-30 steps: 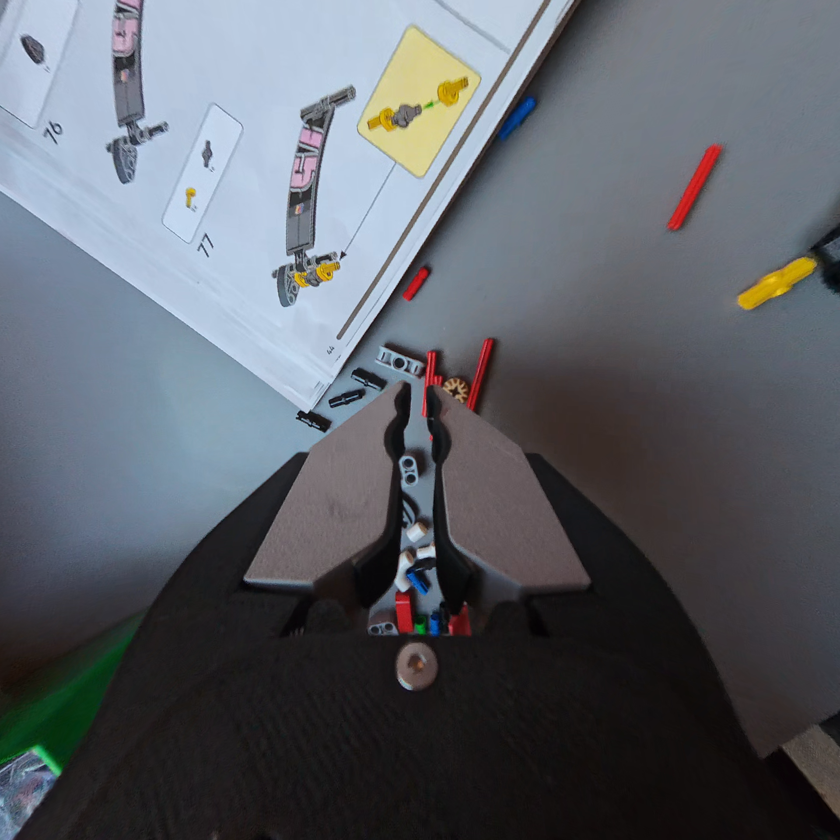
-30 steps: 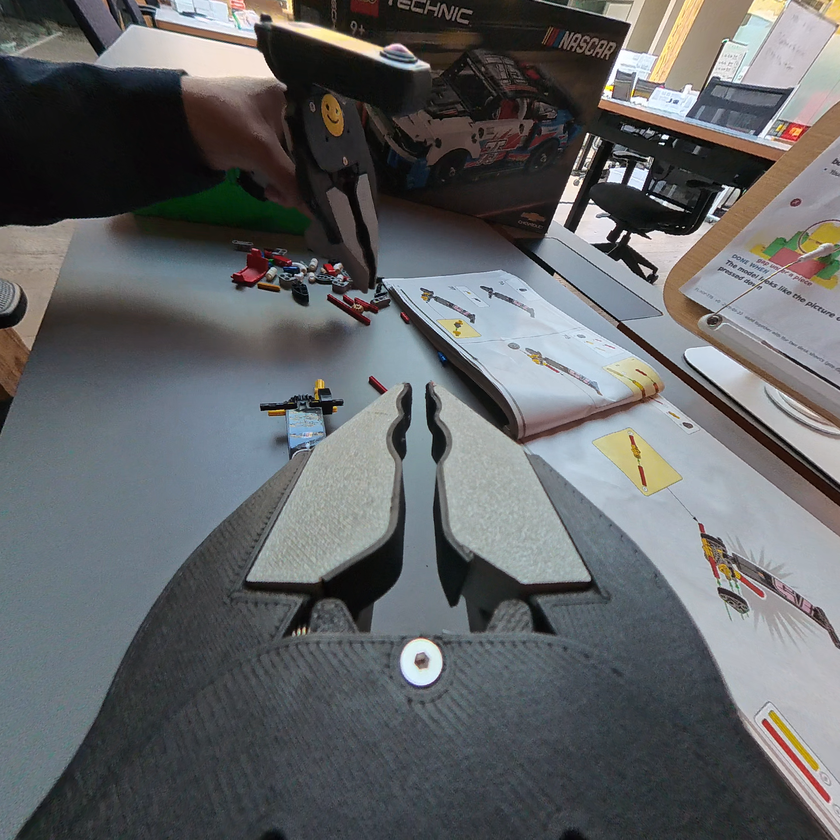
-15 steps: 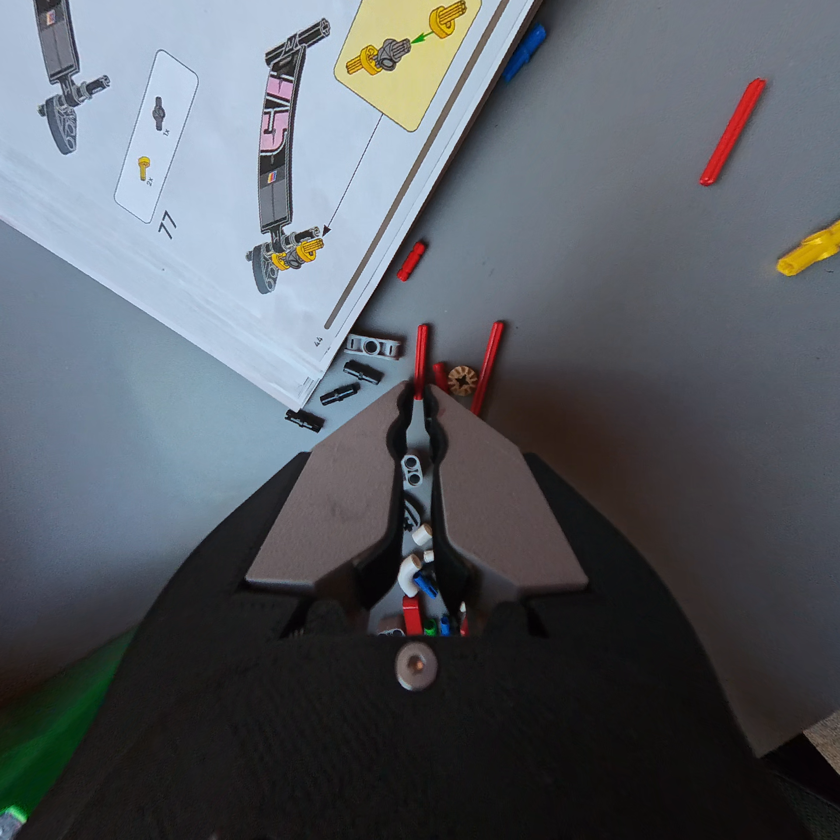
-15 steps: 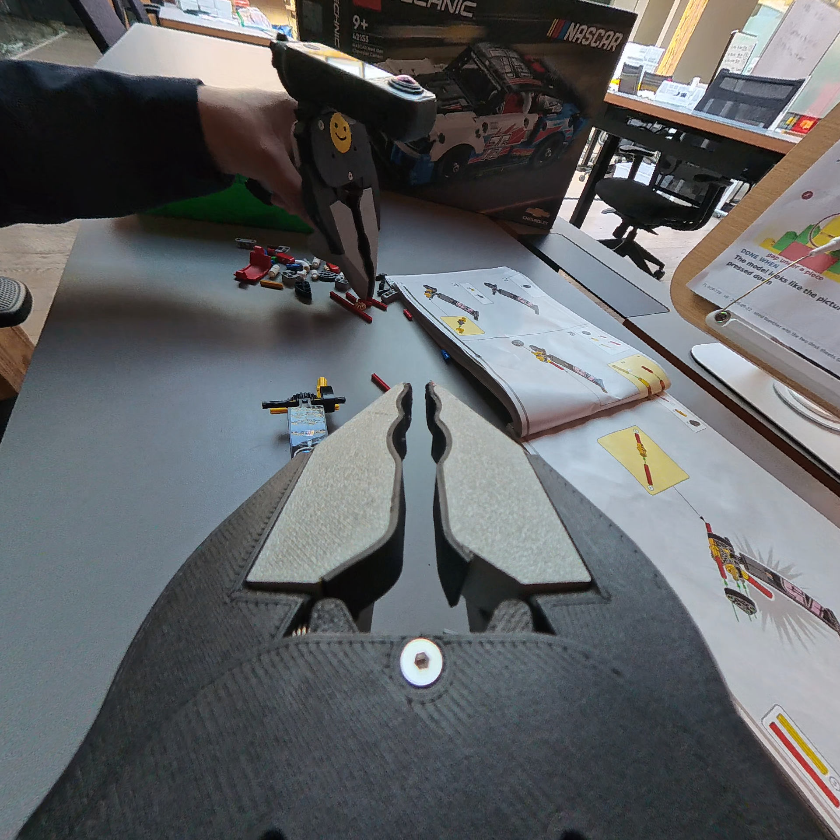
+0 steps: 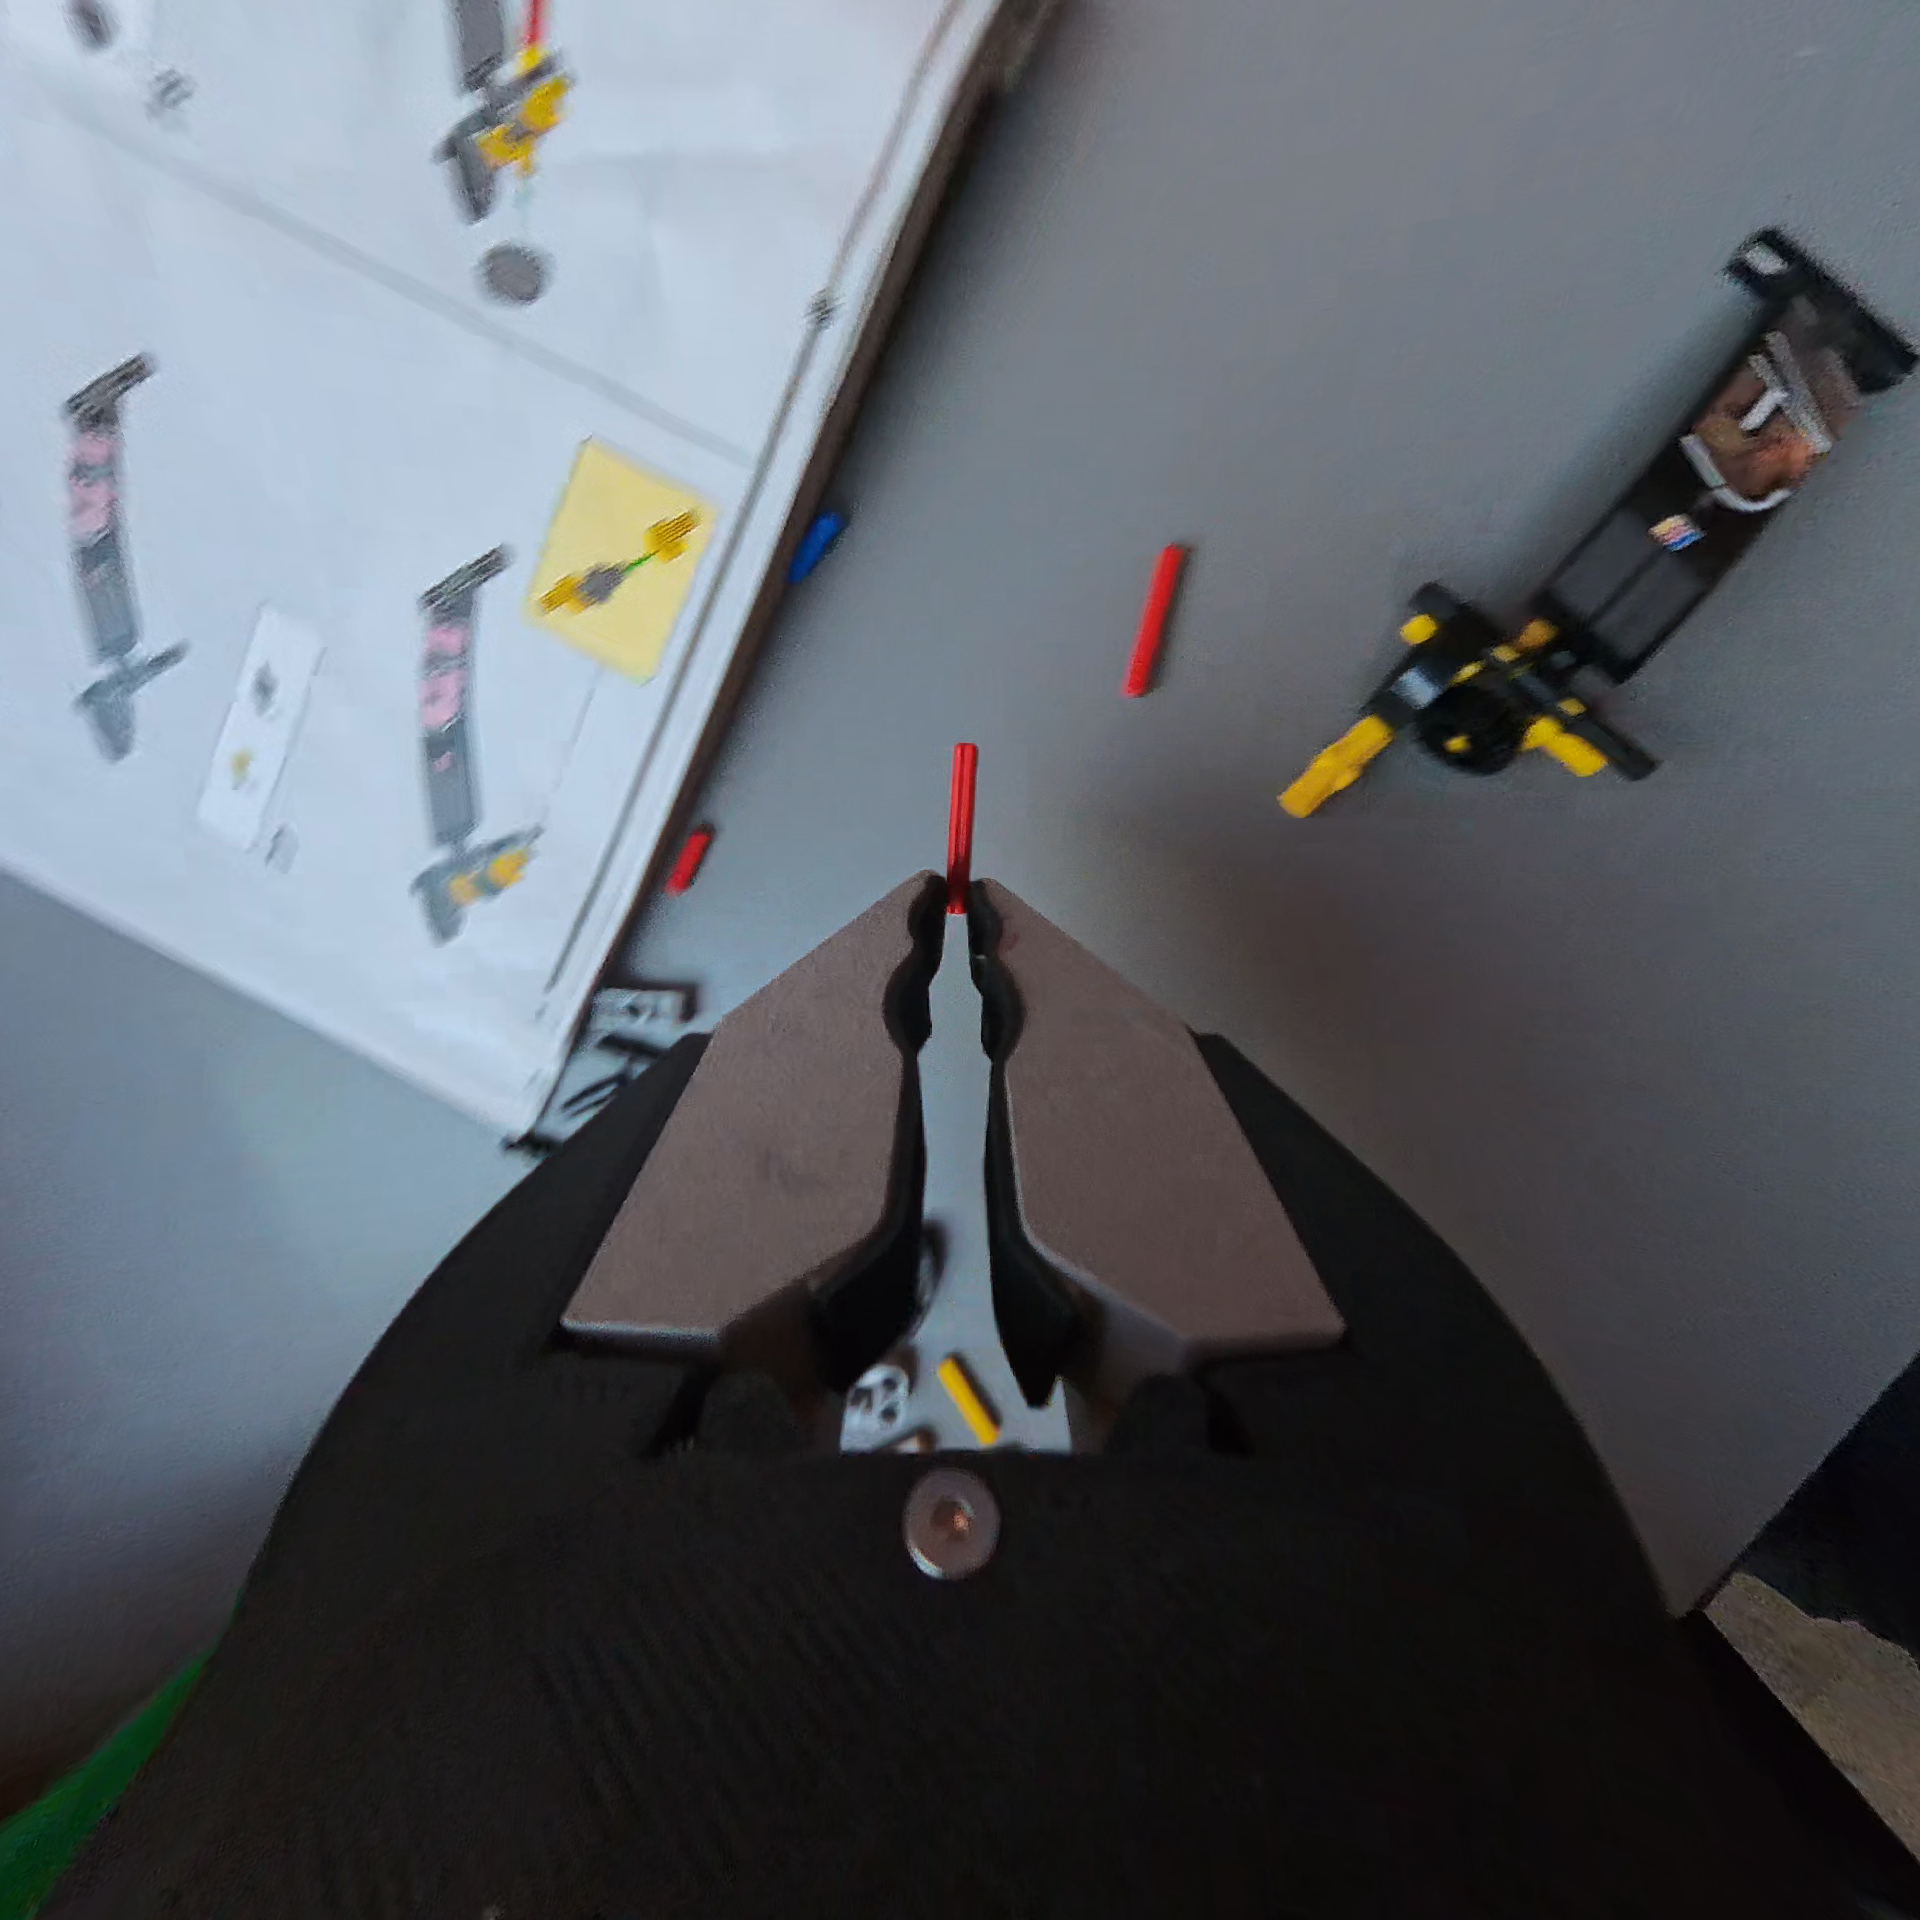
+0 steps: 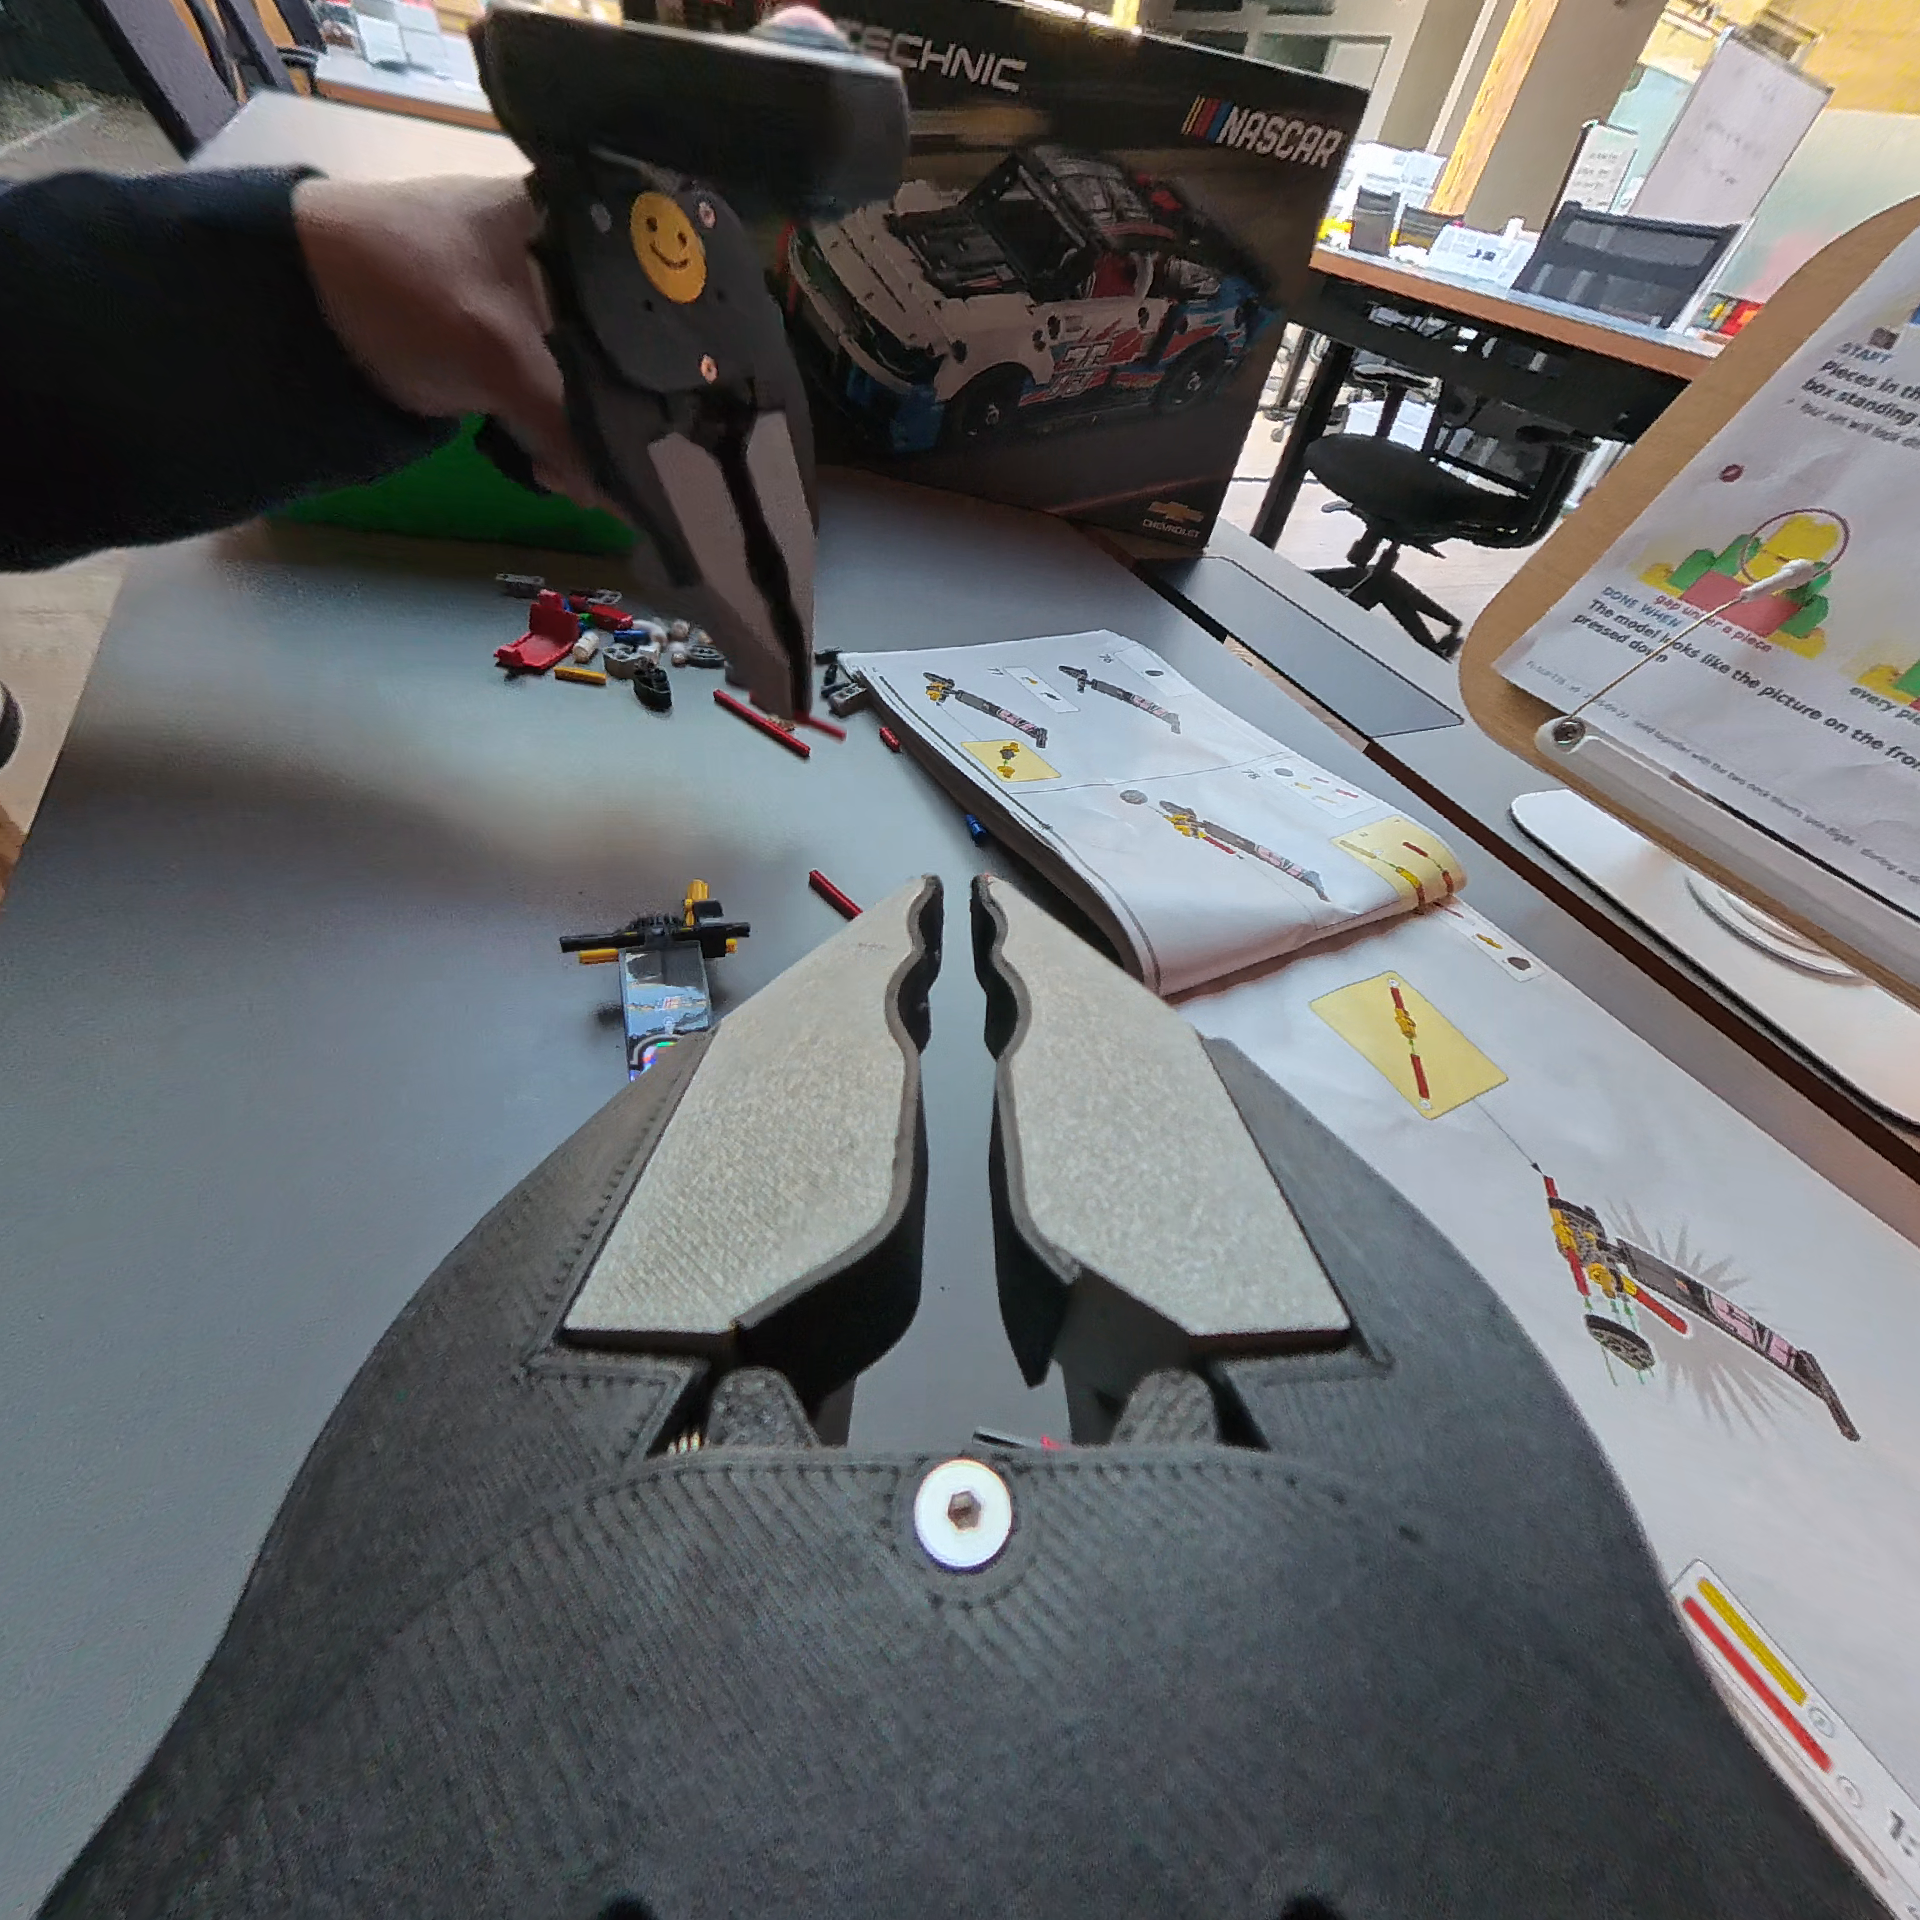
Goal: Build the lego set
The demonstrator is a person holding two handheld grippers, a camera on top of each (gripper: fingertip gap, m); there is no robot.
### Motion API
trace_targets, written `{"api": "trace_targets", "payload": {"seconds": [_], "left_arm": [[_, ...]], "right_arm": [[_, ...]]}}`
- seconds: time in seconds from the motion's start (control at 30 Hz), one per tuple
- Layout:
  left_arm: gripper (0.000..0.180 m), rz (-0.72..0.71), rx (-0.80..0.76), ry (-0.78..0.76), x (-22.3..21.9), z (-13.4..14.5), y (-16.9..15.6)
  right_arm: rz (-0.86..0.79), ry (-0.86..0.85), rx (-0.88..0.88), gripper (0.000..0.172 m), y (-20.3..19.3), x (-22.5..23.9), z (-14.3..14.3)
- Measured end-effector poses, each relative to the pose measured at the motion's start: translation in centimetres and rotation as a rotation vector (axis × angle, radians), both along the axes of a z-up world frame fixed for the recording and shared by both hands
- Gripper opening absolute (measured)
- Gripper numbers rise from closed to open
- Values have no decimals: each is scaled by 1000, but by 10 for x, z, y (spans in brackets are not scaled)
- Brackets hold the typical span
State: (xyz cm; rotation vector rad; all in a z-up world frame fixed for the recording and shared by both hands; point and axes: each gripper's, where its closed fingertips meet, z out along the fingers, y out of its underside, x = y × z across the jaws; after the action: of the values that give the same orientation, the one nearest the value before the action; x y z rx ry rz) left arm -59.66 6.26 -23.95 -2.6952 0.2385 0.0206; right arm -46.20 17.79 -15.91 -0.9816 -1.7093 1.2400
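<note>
My left gripper (image 5: 958, 894) is shut on one end of a thin red axle rod (image 5: 963, 810), which sticks out forward from the fingertips, above the grey table (image 5: 1351, 312). In the right wrist view the left gripper (image 6: 795, 707) hangs point-down just over the table beside the parts pile, with the red rod (image 6: 823, 726) at its tips. My right gripper (image 6: 958, 888) is shut with nothing between its pads, hovering low over the table beside the open instruction booklet (image 6: 1143, 790). A black and yellow assembly (image 6: 655, 935) lies just to its left; it also shows in the left wrist view (image 5: 1507, 696).
A pile of small loose parts (image 6: 603, 644) lies behind the left gripper, with a long red axle (image 6: 758, 722). Another red axle (image 5: 1153, 620), a red pin (image 5: 689, 858) and a blue pin (image 5: 816, 545) lie near the booklet's edge. A product box (image 6: 1091, 260) stands at the back; a sheet stand (image 6: 1714, 582) stands at the right. The left gripper's tips are roughly 20 cm from the right gripper's.
My left gripper closed on the red axle on the table, then lifted it and swung away from the pile toward the assembly. My right gripper has stayed put.
</note>
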Motion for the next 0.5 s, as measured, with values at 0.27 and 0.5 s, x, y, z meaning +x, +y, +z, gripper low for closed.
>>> {"api": "trace_targets", "payload": {"seconds": [0.27,0.5], "left_arm": [[1,-94,-33,-13,48,-35,12],[1,-44,44,-70,46,-34,10]], "right_arm": [[-19,4,-32,1,9,0,1],[-19,-21,-28,1,9,-3,-7]]}}
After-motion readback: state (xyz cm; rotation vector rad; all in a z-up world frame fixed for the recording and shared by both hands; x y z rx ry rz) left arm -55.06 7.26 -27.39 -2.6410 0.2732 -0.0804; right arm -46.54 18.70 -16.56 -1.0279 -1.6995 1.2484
